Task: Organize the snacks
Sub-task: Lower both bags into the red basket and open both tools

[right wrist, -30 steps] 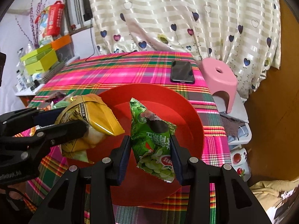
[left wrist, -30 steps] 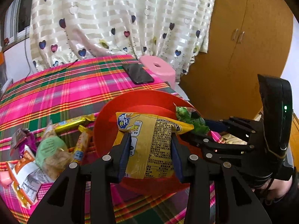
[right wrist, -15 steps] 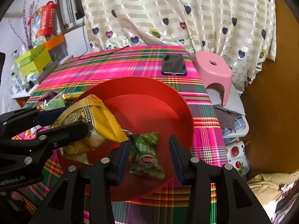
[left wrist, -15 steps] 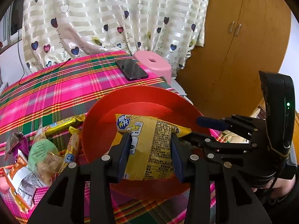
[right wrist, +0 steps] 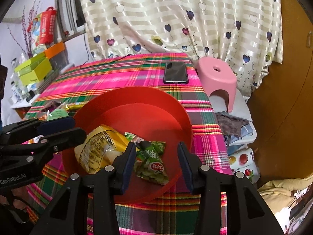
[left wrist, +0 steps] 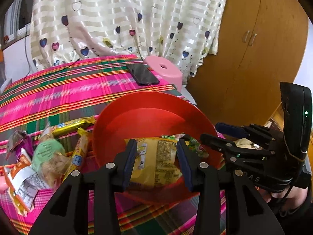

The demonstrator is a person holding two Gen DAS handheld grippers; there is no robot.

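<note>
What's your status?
Right gripper jaws just opened, clear of green pack, which lies in red bowl. Left gripper open; yellow bag in bowl too. Nothing blocking.

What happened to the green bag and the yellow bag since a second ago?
The right gripper let go of the green bag; its jaws have just been opening, and the bag now lies in the red bowl. The left gripper also opened, and the yellow bag dropped into the bowl beside the green one. The bowl, the phone and the loose snacks stayed put.
</note>
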